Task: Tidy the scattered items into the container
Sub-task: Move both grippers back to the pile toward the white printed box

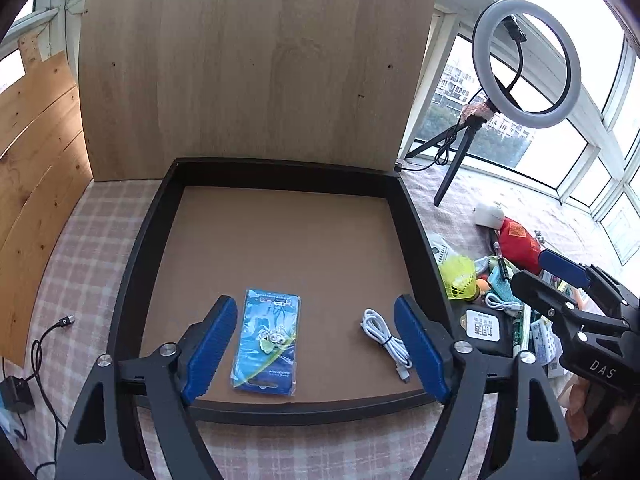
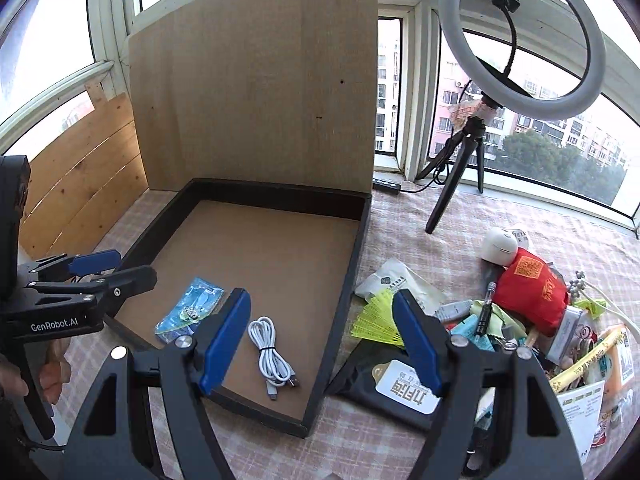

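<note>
A shallow black-walled box [image 1: 140,236] with a brown floor lies on the checked cloth; it also shows in the right wrist view [image 2: 344,280]. Inside lie a blue packet [image 1: 266,344] [image 2: 190,310] and a coiled white cable [image 1: 386,340] [image 2: 270,354]. My left gripper [image 1: 316,346] is open and empty, low over the box's near part, its fingers either side of the packet. My right gripper [image 2: 320,344] is open and empty over the box's right wall, next to a black wipes pack [image 2: 400,388]. A pile of scattered items [image 2: 520,320] lies right of the box.
A tall wooden board [image 1: 248,68] stands behind the box. A ring light on a tripod [image 2: 520,40] stands at the back right by the windows. A red pouch [image 2: 532,288], a yellow fan [image 2: 376,316] and a white round object [image 2: 498,244] lie in the pile. A black cable [image 1: 40,344] lies at the left.
</note>
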### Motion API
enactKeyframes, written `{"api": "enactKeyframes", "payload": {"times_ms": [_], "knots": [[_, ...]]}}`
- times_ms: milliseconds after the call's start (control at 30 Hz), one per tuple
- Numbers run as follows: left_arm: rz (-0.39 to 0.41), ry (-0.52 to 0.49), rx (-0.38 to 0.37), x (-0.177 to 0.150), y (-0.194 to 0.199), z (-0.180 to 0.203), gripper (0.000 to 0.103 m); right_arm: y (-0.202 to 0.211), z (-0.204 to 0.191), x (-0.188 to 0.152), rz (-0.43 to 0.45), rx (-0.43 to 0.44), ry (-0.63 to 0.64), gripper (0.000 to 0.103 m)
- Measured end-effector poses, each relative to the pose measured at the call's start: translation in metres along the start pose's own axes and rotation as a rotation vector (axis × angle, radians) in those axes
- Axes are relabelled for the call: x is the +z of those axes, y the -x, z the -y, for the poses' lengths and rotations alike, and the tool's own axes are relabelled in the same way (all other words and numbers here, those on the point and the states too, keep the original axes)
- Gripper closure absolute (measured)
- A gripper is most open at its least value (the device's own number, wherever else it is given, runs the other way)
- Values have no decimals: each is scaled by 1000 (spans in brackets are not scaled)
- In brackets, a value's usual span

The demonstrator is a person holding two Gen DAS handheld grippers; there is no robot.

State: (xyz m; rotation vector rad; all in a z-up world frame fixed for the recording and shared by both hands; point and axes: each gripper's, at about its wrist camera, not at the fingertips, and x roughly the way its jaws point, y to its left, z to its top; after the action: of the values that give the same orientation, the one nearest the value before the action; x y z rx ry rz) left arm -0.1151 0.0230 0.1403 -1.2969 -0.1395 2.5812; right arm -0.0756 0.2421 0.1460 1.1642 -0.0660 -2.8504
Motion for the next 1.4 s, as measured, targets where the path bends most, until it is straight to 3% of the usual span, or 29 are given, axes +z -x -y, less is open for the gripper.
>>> {"api": "enactKeyframes", "payload": {"times_ms": [100,400,867,967,1133,1267,1400], "knots": [[-11,19,-26,-4,1,6,39,9,16,-8,0,-12,-32,31],[-53,-77,-81,-21,-6,68,39,48,97,-48,-19,-121,-166,31],[-152,-258,-305,-75,-34,246,39,110,260,-140,-95,-278,-406,31],[-182,-304,-353,-90,-41,286,40,111,282,-154,-123,-271,-420,31],[-235,-345,-399,-106,-54,335,55,104,301,-163,-151,-240,-387,32],[-267,-335,-405,-110,-70,352,65,93,308,-164,-172,-199,-357,46],[-294,-339,-391,-111,-84,359,70,77,317,-166,-202,-176,-333,46]]}}
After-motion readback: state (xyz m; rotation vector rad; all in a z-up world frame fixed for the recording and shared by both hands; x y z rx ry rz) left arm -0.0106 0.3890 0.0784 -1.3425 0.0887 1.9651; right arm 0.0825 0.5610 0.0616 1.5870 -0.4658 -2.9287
